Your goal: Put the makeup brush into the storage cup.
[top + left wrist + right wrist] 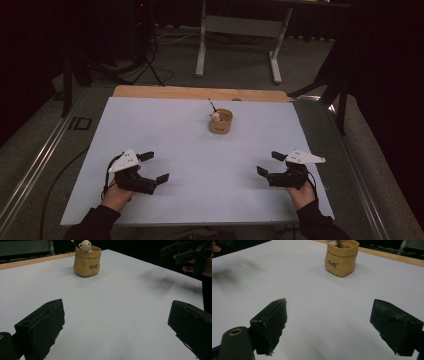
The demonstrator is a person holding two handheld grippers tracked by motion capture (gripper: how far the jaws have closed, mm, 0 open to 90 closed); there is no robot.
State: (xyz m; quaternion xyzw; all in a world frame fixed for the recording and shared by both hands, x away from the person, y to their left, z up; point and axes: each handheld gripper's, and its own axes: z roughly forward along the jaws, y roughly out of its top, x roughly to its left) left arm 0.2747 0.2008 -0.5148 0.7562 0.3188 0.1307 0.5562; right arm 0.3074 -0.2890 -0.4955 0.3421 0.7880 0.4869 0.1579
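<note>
A small tan pot (220,122) shaped like a sack stands at the far middle of the white table top (200,150). A little white bear figure (85,245) and a dark stick (212,105) poke out of the pot (87,262) (341,257). My left gripper (154,166) rests near the front left, open, nothing between its jaws. My right gripper (270,163) rests near the front right, open and empty too. In the left gripper view the right gripper (186,252) appears far off at the top right.
A wooden strip (200,93) borders the far edge of the table. Beyond it on the carpet stand a white desk frame (240,30) and dark stands (145,45). A metal rail (35,165) runs along the floor at the left.
</note>
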